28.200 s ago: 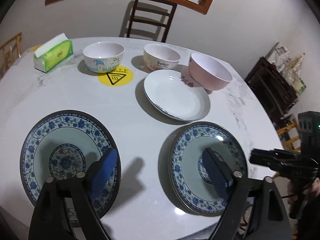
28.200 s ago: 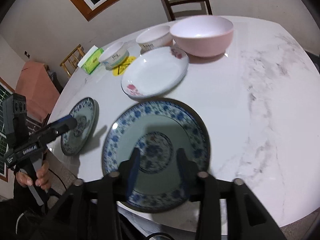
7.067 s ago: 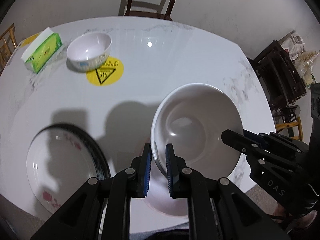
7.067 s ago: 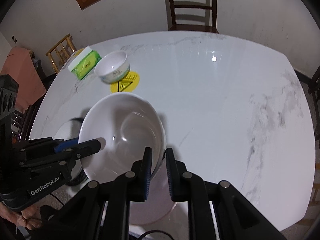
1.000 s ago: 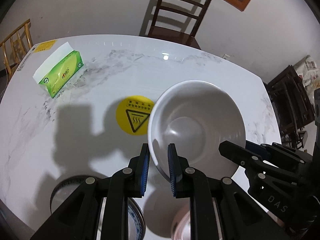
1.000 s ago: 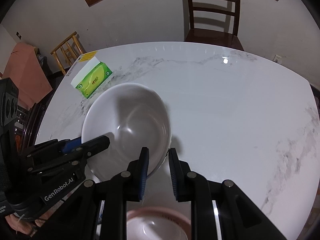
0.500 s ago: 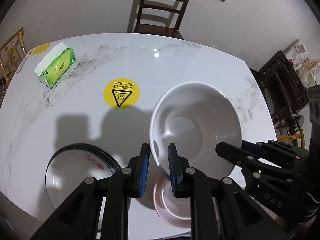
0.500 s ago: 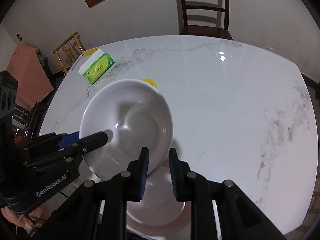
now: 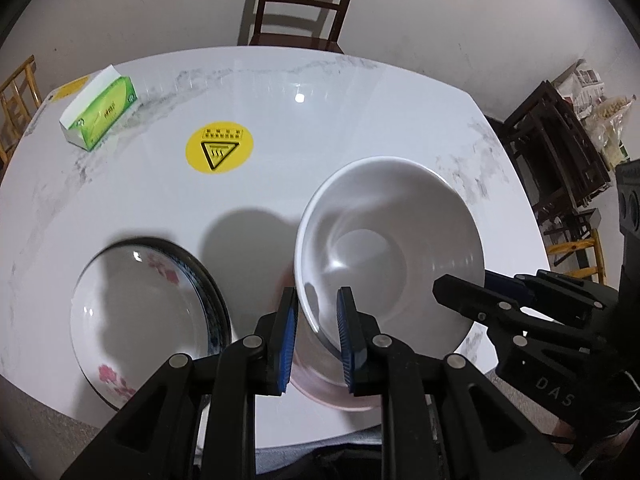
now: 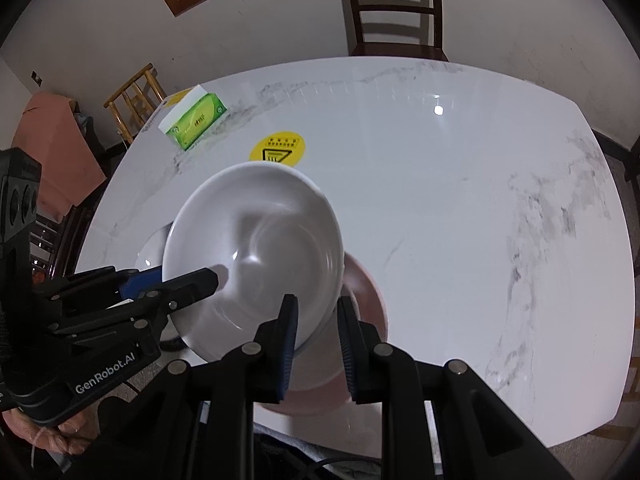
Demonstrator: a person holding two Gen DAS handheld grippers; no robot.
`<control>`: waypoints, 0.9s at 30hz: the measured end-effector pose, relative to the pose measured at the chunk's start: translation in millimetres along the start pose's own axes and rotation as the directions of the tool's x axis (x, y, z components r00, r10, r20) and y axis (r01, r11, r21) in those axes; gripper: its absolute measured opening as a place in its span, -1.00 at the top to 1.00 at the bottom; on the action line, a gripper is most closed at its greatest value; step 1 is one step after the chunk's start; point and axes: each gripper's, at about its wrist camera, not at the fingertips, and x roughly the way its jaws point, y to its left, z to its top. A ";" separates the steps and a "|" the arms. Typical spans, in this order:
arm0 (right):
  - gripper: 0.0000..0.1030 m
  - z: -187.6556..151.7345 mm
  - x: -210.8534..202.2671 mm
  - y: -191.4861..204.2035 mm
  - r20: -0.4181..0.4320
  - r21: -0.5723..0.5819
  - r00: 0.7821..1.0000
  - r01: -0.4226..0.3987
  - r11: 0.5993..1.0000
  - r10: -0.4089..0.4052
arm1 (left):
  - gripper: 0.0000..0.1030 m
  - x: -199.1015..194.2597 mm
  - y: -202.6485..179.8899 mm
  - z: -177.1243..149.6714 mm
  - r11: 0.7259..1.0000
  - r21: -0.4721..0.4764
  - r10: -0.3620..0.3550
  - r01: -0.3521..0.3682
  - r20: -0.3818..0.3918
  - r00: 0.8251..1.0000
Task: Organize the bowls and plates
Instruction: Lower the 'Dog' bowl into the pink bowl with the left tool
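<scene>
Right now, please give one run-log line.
left hand-held gripper: shut on white bowl | right hand-held gripper: same | below: pink bowl

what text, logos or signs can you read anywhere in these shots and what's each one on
"GenRobot.AI": white lettering on the left gripper, in the right wrist view.
"DAS": on the right gripper, in the left wrist view; the rest is cut off.
Heat warning triangle with wavy lines: yellow round sticker on the table; its line of print is too small to read.
Green tissue box: printed label is too blurred to read.

"GenRobot.AI" on left hand-held gripper (image 10: 212,278); "DAS" on right hand-held gripper (image 9: 440,292); heat-warning triangle on yellow sticker (image 9: 219,150); tissue-box print unreadable.
</scene>
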 end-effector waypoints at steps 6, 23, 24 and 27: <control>0.60 -14.5 2.5 -2.1 -0.013 0.008 1.000 0.000 1.000 0.000 | 0.68 0.0 -4.9 -13.0 1.000 0.011 0.002 -0.002 -0.007 1.000; 0.60 -35.4 15.9 0.8 -0.048 0.009 0.999 0.007 1.000 -0.007 | 0.68 13.8 -2.1 -33.8 1.000 0.000 0.011 -0.011 -0.044 0.999; 0.59 -35.7 16.9 0.8 -0.051 0.008 0.999 0.008 1.000 -0.007 | 0.68 14.6 -1.9 -33.7 1.000 -0.001 0.012 -0.012 -0.045 0.999; 0.59 -36.5 19.6 0.9 -0.056 0.007 0.998 0.009 1.000 -0.009 | 0.68 16.3 -1.8 -33.6 1.000 -0.004 0.016 -0.016 -0.046 0.999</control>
